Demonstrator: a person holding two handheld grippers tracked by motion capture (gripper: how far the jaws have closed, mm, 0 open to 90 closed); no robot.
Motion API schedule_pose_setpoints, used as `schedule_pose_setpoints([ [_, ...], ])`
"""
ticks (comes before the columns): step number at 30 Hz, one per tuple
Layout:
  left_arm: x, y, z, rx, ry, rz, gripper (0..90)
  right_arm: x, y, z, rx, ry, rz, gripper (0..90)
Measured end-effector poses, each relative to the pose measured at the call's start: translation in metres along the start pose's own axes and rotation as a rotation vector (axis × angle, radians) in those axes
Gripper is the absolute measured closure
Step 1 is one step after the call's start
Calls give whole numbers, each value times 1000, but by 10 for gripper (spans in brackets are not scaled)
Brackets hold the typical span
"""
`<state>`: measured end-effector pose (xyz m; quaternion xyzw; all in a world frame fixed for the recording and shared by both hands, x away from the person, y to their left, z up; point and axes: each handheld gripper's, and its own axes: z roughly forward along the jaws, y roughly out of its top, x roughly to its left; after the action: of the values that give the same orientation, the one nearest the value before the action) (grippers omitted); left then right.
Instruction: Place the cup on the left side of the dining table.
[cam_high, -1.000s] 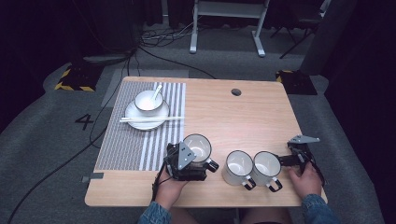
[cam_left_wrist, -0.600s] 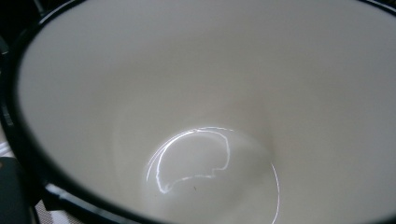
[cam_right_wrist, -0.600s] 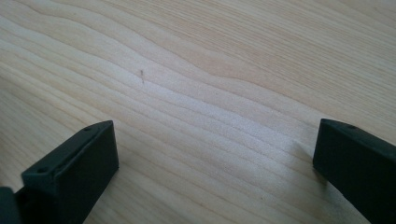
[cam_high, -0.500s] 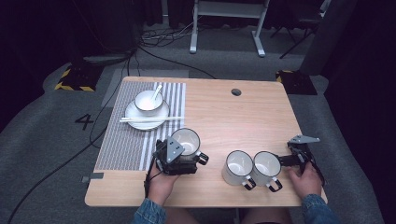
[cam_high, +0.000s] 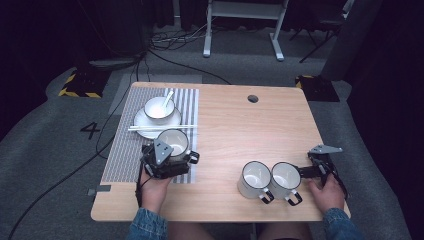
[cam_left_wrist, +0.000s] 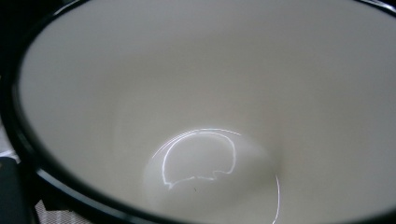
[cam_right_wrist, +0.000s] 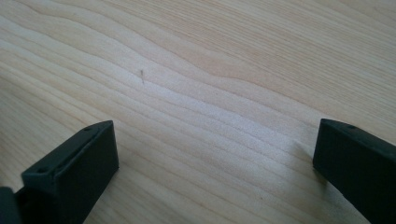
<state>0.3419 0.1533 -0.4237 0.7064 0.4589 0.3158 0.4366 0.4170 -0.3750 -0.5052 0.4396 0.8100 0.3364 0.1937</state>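
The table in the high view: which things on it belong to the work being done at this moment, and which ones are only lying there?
In use:
- left gripper, shut on the carried mug above the striped mat
- two mugs side by side near the front edge
- right gripper, open beside them

Probably lying about:
- bowl with spoon on its plate
- chopsticks across the plate

Your high view is evenly lit on the table (cam_high: 235, 130), while the floor around it falls off into near-black at the frame's edges and corners. In your left gripper view the mug (cam_left_wrist: 210, 93) sits so close that its rim blurs, with a curved glare at lower centre. Your right gripper view is bright and soft, the wood grain sharper than the jaws' edges.
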Motion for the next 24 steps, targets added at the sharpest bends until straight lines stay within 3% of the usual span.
schedule_pose_setpoints([
  [4,22,-2,0,-3,35,-59,31,0,0,0,3,2,6,3],
  [14,47,-10,6,21,106,-111,31,1,0,0,1,0,6,3],
  [17,51,-13,10,34,109,-122,31,1,0,0,1,0,6,3],
  [21,58,-21,21,100,122,-142,30,1,0,0,1,0,6,3],
  [24,61,-26,25,113,105,-160,30,1,0,0,2,0,6,3],
])
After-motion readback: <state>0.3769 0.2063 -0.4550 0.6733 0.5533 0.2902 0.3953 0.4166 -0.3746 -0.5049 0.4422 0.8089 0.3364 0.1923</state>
